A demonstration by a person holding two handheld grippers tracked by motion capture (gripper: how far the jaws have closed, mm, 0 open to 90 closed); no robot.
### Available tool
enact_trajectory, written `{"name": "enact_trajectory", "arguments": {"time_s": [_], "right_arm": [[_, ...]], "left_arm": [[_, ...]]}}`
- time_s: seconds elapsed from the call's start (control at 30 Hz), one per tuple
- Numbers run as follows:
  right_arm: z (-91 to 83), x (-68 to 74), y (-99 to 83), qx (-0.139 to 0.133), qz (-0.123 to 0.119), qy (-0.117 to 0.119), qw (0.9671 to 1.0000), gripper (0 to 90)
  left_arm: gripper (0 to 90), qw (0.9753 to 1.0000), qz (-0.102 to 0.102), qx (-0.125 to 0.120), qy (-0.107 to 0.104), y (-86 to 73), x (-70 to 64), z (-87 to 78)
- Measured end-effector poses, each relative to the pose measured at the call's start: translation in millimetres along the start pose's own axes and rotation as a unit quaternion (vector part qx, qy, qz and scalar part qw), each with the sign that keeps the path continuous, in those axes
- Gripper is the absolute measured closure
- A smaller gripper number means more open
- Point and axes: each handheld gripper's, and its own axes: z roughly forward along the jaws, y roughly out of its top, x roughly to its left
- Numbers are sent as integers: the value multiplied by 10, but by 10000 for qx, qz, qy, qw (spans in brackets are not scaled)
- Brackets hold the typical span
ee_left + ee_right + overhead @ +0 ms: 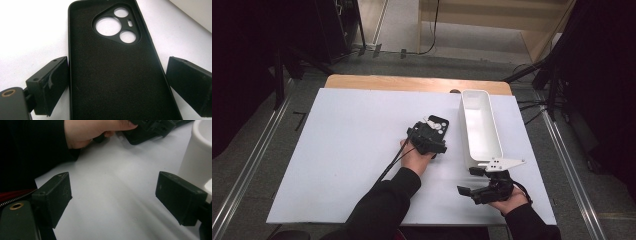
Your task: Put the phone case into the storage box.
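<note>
Two tongs: both held apart, nothing clamped.
Phone case (pixel 117 72): flat on the table (pixel 352 150), between the left tongs (pixel 117 85) jaws.
Long axis: straight ahead of the jaws.
Nearer: left tongs; right tongs (pixel 113 200) well apart.

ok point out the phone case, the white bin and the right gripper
phone case (pixel 117 82), left gripper view, on its dark inner lining
white bin (pixel 480 127), high view, on its inside floor
right gripper (pixel 113 202), right gripper view, midway between its open fingertips
</note>
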Motion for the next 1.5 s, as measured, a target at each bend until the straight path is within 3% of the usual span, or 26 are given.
{"name": "enact_trajectory", "arguments": {"time_s": [0.83, 1.1, 1.23, 1.5], "right_arm": [[2, -5, -2, 7, 1, -16, 10000, 119], [0, -9, -1, 3, -14, -25, 10000, 119], [-1, -12, -3, -13, -13, -22, 10000, 119], [-5, -12, -4, -28, 4, -25, 10000, 119]], "left_arm": [[117, 10000, -54, -58, 58, -10, 5, -33], [136, 9999, -38, -38, -86, 7, 57, -61], [138, 9995, -166, -108, -247, 43, 77, -107], [145, 9988, -193, -157, -422, 105, 128, -201]]}}
